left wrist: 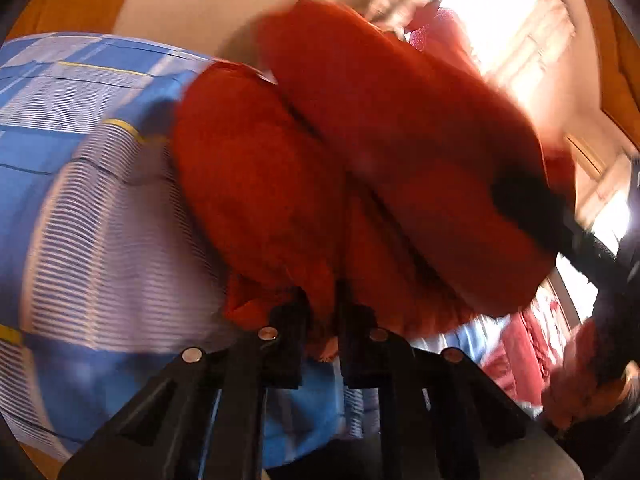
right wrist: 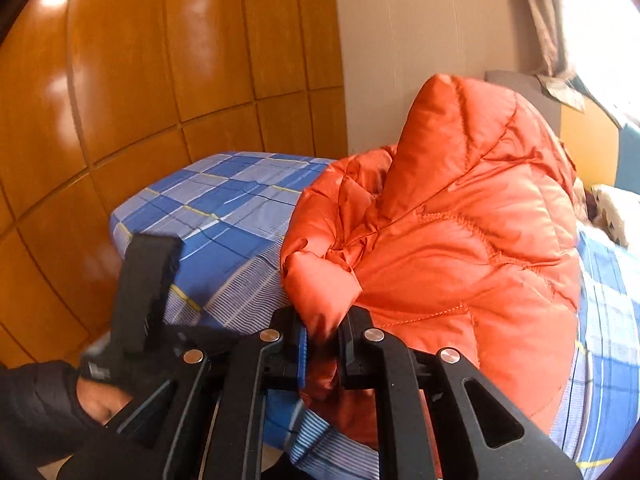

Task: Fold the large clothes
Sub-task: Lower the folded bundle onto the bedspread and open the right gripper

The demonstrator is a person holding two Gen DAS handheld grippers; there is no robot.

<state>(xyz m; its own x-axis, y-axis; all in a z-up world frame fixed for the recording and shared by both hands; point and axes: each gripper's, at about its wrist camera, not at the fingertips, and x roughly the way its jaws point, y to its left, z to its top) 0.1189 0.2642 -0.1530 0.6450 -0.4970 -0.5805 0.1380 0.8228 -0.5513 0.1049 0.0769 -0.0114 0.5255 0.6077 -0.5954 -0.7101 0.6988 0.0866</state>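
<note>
my right hand-held gripper (right wrist: 322, 354) and left hand-held gripper (left wrist: 322, 336) each clench the orange puffer jacket (right wrist: 460, 240), heaped at frame centre on the plaid-sheeted bed (right wrist: 224, 216); bare sheet lies left.

The orange quilted puffer jacket (right wrist: 460, 240) lies heaped on the blue plaid bed sheet (right wrist: 224, 216), toward the sheet's right side, with bare sheet to its left and a strip to its right. Behind the bed stand the glossy wooden panelled wall (right wrist: 140, 80) on the left and the plain beige wall (right wrist: 420, 32) behind the jacket. The right black two-finger gripper (right wrist: 323, 346) pinches the jacket's near edge. The left black two-finger gripper (left wrist: 323, 334) pinches a fold at the jacket's near edge, sheet to its left.
</note>
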